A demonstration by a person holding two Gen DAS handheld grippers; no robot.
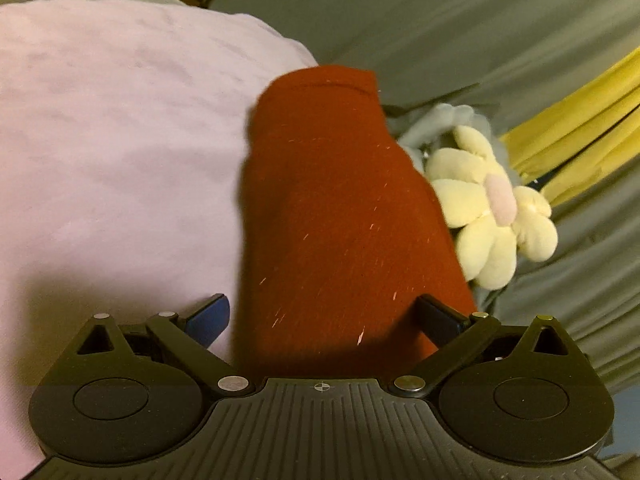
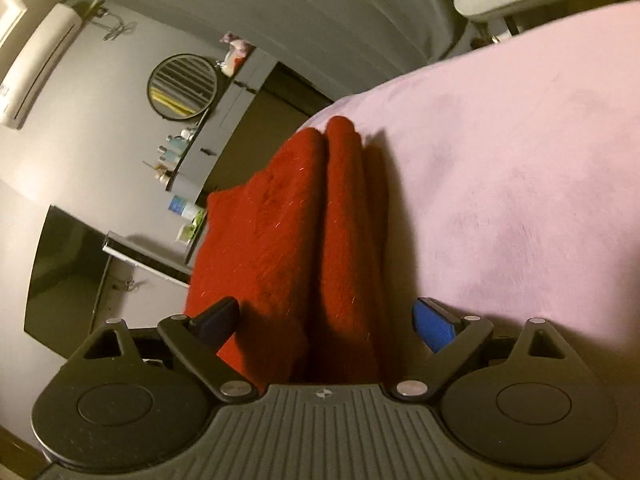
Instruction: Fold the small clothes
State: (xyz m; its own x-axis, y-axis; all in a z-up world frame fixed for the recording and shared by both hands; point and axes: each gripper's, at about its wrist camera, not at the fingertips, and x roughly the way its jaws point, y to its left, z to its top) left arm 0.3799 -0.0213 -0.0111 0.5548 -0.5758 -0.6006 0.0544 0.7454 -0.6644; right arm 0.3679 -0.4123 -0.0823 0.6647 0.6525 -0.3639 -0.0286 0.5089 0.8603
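Note:
A dark red knit garment (image 1: 332, 216) lies on the pink bed sheet (image 1: 112, 128), folded into a narrow band. In the left wrist view it runs between the wide-spread fingers of my left gripper (image 1: 324, 320); the jaws stand open around it, not pressing it. In the right wrist view the same red garment (image 2: 296, 240) shows two rolled folds side by side and passes between the fingers of my right gripper (image 2: 326, 320), which is also open. The blue pads (image 2: 434, 324) stay clear of the cloth. The garment's near end is hidden under both gripper bodies.
A pale yellow plush flower (image 1: 492, 208) lies just right of the garment near grey curtains (image 1: 480, 20) and yellow fabric (image 1: 580, 120). The sheet's edge (image 2: 320, 116) drops off to a room with a round mirror (image 2: 182, 88), a shelf of bottles and a dark TV (image 2: 64, 272).

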